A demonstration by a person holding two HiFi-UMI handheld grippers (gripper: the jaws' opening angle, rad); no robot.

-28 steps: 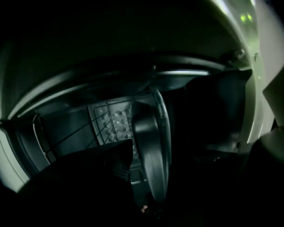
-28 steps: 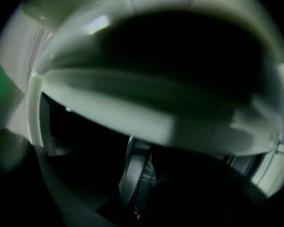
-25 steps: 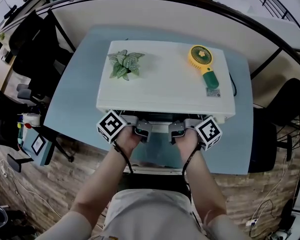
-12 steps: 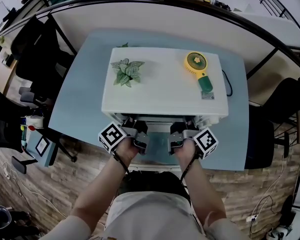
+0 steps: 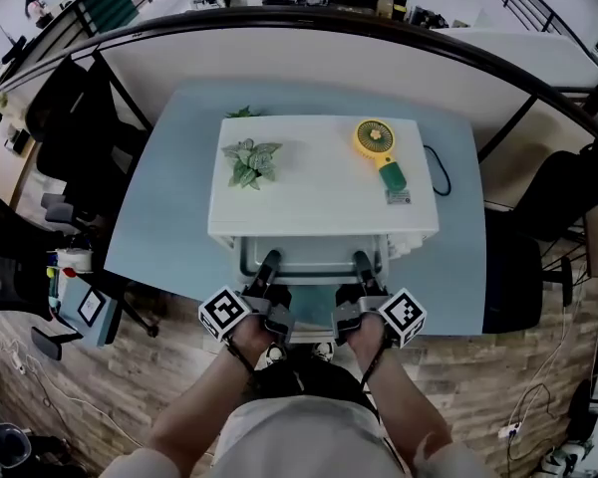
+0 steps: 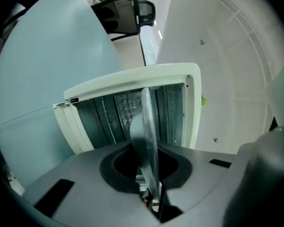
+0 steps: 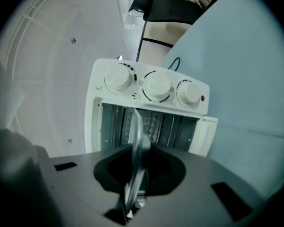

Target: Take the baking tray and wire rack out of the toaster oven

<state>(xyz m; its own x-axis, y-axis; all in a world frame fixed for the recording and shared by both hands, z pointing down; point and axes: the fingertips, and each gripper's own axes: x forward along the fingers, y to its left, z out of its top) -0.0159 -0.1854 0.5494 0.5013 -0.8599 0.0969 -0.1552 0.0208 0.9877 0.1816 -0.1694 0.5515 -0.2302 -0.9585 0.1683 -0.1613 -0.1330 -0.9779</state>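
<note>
A white toaster oven (image 5: 324, 192) stands on the blue table (image 5: 169, 217) with its door (image 6: 68, 122) down. A metal baking tray (image 5: 314, 265) sticks out of the oven mouth toward me. My left gripper (image 5: 268, 272) grips the tray's near left rim and my right gripper (image 5: 362, 270) its near right rim. Both pairs of jaws are closing, with the tray between them. Each gripper view shows the tray edge-on (image 6: 149, 126) (image 7: 137, 136) between the pads. The wire rack (image 6: 125, 105) (image 7: 156, 122) sits inside the oven behind it.
A small potted plant (image 5: 247, 159) and a yellow hand fan (image 5: 376, 147) lie on the oven's top. A black cable (image 5: 441, 172) runs beside the oven on the right. Three knobs (image 7: 156, 86) line the oven's side panel. Black chairs (image 5: 65, 118) stand left of the table.
Both grippers have drawn back from the oven mouth toward me, and the baking tray has slid out with them. The oven's top with the plant and fan has not shifted.
</note>
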